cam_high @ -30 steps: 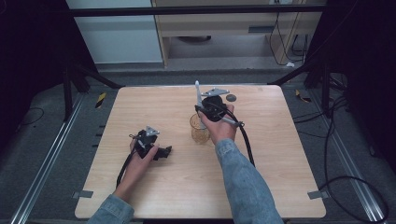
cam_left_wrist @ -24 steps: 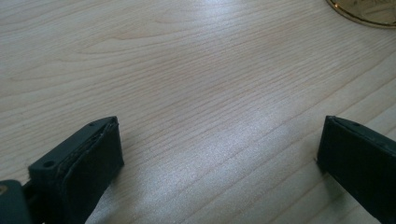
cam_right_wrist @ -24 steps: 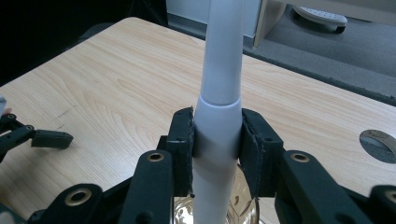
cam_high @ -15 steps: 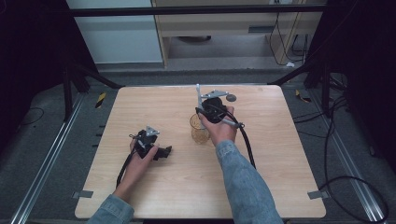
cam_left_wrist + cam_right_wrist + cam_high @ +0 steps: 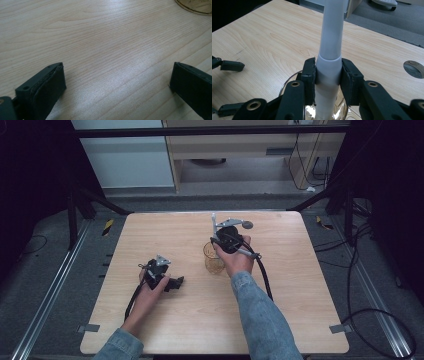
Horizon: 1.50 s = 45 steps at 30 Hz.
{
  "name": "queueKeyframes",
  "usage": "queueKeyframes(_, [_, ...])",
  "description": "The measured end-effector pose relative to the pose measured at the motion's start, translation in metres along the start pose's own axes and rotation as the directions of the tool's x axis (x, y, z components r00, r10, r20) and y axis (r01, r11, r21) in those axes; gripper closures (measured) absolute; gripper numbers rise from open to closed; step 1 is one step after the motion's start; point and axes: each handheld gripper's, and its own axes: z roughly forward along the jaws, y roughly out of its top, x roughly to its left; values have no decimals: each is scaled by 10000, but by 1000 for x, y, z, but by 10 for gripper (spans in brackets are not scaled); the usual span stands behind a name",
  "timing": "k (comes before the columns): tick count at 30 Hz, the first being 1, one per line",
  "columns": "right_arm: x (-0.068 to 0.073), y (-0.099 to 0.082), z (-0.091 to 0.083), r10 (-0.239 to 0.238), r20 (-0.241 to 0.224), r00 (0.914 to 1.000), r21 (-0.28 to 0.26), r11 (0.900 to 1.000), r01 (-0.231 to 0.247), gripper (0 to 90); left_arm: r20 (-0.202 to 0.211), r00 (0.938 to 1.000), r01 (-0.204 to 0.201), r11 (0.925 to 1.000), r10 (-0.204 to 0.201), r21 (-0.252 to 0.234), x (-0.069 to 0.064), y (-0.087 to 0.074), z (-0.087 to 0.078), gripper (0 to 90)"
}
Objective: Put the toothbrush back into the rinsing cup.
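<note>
My right gripper (image 5: 328, 72) is shut on a white tube (image 5: 332, 32) that stands upright, with a jaw pressed on each side of it. The tube's lower end reaches down into a clear amber glass (image 5: 292, 82) below the jaws. From above, the right gripper (image 5: 218, 238) hovers over the glass (image 5: 213, 258) near the table's middle, and the tube (image 5: 213, 221) sticks up behind it. To the left, my left gripper (image 5: 176, 283) rests low on the table. Its jaws (image 5: 117, 85) stand wide open over bare wood, with the glass's base (image 5: 196, 5) farther off.
The light wooden table (image 5: 280, 320) has bare room at the front and right. A dark round disc (image 5: 247, 225) lies behind the right hand. Cables trail from both grippers toward the front edge. The left gripper's black jaws (image 5: 230, 65) show left of the glass.
</note>
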Motion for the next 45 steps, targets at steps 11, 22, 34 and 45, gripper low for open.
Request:
queueKeyframes(11, [-2,-5,3,54,-10,10000,316,9995,-54,668,2,10000,-35,10000,35,30,0,0,0,0])
queueKeyframes(22, [4,1,11,-254,-17,9997,352,9991,254,663,1,10000,-3,10000,3,0,0,0,0,0])
queueKeyframes(34, [8,10,20,-355,-10,9994,565,9978,355,644,12,10000,-24,10000,24,0,0,0,0,0])
queueKeyframes(45, [11,11,24,-479,-62,9988,647,9967,482,663,12,10000,-22,10000,22,-2,0,0,0,0])
